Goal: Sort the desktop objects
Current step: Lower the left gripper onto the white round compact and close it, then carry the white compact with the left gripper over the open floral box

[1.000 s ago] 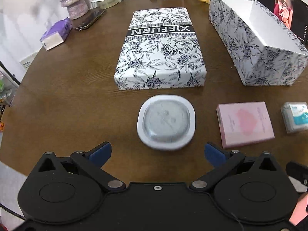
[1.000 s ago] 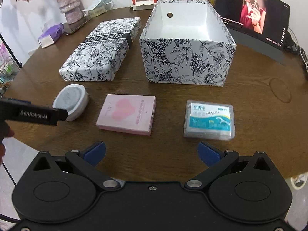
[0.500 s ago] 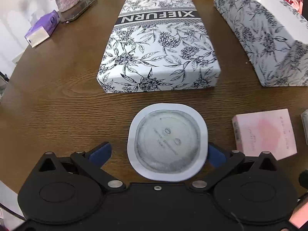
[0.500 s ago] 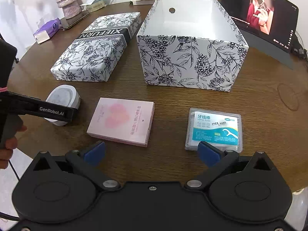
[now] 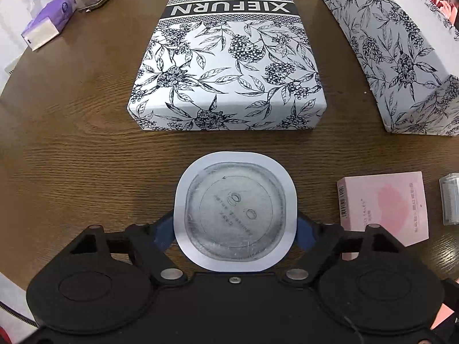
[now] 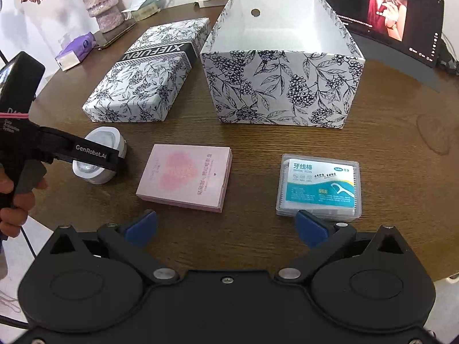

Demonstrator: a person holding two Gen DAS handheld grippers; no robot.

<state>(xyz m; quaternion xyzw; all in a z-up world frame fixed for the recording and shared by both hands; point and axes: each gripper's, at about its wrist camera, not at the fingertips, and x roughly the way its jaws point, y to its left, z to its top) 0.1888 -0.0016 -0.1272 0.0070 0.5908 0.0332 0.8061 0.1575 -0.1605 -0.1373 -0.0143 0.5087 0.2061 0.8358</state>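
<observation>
A white round-cornered container (image 5: pixel 234 210) with a grey lid sits on the brown table (image 5: pixel 71 154), and my left gripper (image 5: pixel 234 230) is shut on it, a blue pad against each side. The right wrist view shows the same container (image 6: pixel 99 143) under the left gripper's finger (image 6: pixel 91 152). A pink box (image 6: pixel 186 176) and a clear floss-pick box (image 6: pixel 318 186) lie side by side on the table. My right gripper (image 6: pixel 226 229) hovers open just in front of them, with nothing between its pads. Behind stands the open floral box (image 6: pixel 282 86), white inside.
The floral lid (image 6: pixel 146 77) marked XIEFURN lies left of the open box. A monitor (image 6: pixel 396 14), a vase of flowers (image 6: pixel 103 8), a purple packet (image 6: pixel 76 48), a phone and small boxes line the far edge. A hand (image 6: pixel 14 200) holds the left gripper's handle.
My left gripper moved forward around the white container and its pads closed in on its sides. The right gripper advanced slightly toward the pink box and the floss-pick box, still open.
</observation>
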